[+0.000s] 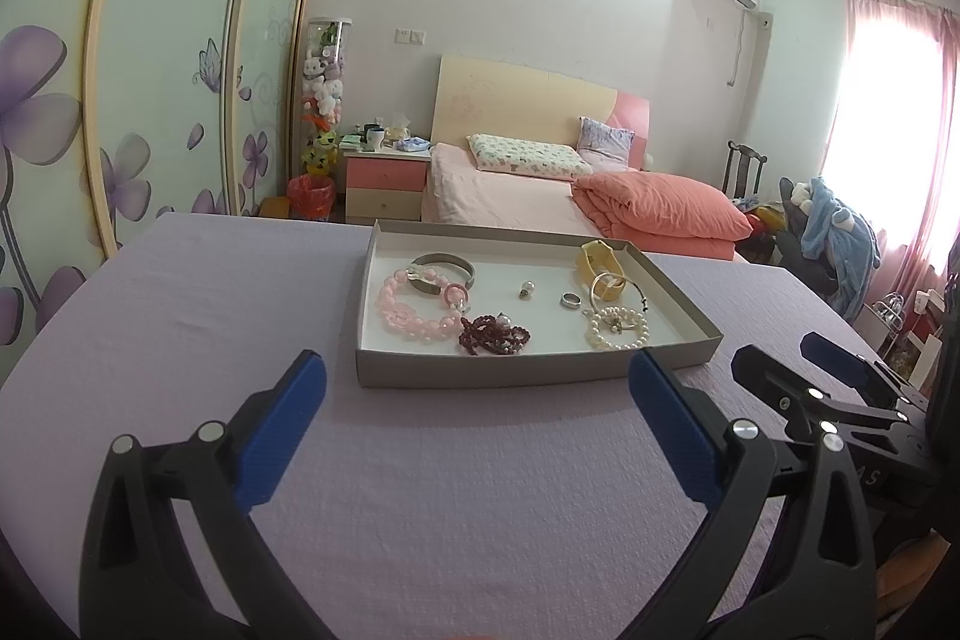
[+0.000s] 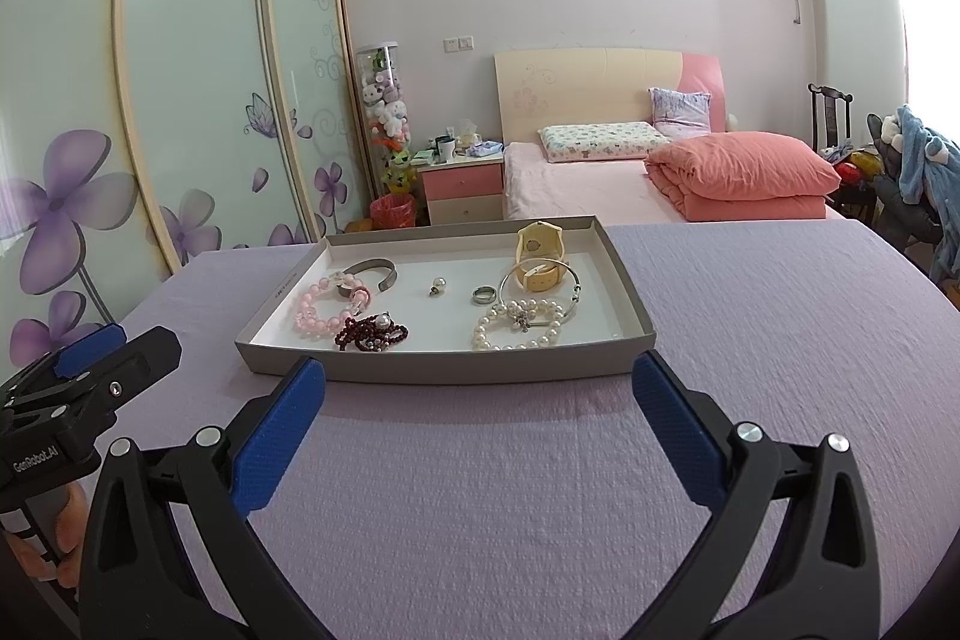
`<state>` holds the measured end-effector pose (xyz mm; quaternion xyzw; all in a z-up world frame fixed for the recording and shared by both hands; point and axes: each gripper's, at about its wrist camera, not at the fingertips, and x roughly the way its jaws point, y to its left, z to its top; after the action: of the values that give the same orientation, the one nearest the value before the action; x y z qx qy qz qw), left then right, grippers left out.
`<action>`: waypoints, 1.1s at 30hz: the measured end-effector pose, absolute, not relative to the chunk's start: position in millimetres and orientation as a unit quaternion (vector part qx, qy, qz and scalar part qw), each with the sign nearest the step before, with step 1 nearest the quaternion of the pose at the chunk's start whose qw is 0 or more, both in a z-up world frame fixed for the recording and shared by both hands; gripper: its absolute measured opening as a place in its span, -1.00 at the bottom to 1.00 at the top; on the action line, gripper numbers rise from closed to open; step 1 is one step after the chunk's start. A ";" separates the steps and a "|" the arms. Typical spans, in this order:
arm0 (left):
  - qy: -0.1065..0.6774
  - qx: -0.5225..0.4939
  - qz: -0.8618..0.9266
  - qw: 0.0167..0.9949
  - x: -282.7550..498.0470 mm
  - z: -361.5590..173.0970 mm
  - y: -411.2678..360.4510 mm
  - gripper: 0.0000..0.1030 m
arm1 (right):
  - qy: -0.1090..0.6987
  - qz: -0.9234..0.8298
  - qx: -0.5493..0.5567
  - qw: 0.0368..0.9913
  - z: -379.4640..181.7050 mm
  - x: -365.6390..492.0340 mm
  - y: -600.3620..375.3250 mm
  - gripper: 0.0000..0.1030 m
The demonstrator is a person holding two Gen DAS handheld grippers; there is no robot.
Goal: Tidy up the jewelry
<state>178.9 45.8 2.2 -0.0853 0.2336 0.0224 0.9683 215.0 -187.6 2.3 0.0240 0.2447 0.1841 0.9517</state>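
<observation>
Nearest us, our left gripper and right gripper hover with fingers spread wide, holding nothing, above the lavender cloth. Beyond it we see a pink bed and flowered wardrobe doors. The grey tray holds pink beads, dark red beads, a pearl bracelet, a ring and a yellow watch.

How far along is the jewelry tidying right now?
Every piece visible already lies in the tray, though mixed: the pink bead bracelet touches the dark red beads. Nothing is in hand; the left gripper and right gripper are open and empty. Any sorting appears still left.
</observation>
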 end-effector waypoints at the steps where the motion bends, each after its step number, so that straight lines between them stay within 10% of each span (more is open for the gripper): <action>1: 0.233 -0.085 0.022 0.968 179.1 2.4 45.8 0.91 | 0.245 0.184 0.024 0.952 2.2 214.7 -187.3 0.96; 33: 0.235 -0.084 0.020 0.968 179.2 -2.4 41.8 0.91 | 0.245 0.185 0.025 0.951 2.2 214.7 -186.7 0.96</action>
<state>179.2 41.8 -2.4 -0.0836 0.2354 0.0204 0.9681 214.7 -186.7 2.2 0.0250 0.2450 0.1846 0.9515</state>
